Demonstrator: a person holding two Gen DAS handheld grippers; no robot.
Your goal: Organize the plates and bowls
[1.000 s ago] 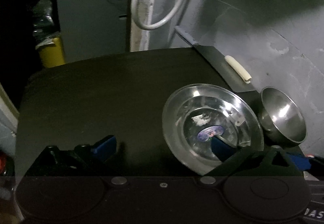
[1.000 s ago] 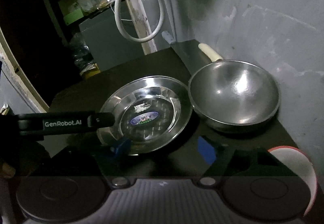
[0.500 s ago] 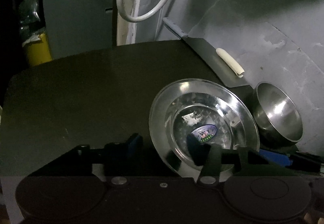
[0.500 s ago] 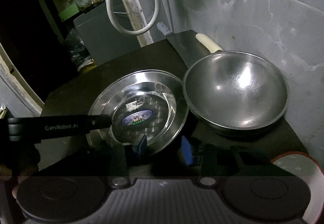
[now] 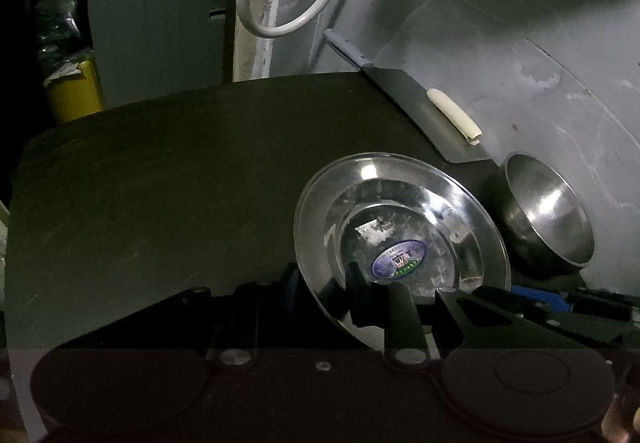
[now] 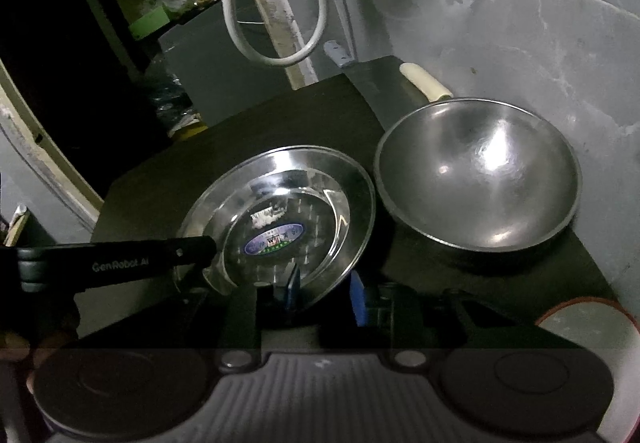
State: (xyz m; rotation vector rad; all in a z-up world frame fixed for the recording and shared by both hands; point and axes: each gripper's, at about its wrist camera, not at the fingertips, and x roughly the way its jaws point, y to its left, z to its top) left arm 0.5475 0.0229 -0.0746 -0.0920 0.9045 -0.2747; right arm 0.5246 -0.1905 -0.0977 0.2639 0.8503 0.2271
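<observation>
A shiny steel plate (image 5: 400, 227) with an oval sticker lies on the dark table (image 5: 160, 183), beside a steel bowl (image 5: 548, 211) at its right. My left gripper (image 5: 324, 287) is shut on the plate's near-left rim. In the right wrist view the plate (image 6: 288, 219) is tilted, its right side raised. My right gripper (image 6: 320, 291) is shut on its near rim, one blue pad inside and one outside. The left gripper's black finger (image 6: 120, 263) reaches in from the left. The bowl (image 6: 476, 171) stands just right of the plate.
A cleaver with a pale handle (image 5: 452, 115) leans along the grey wall behind the bowl. A white hose loop (image 5: 280, 3) hangs above the table's far edge. A red-rimmed round lid (image 6: 592, 327) lies at the near right. A yellow bin (image 5: 72, 95) stands far left.
Both grippers have narrowed from wide open and closed onto the plate's near rim. The plate has tipped up slightly.
</observation>
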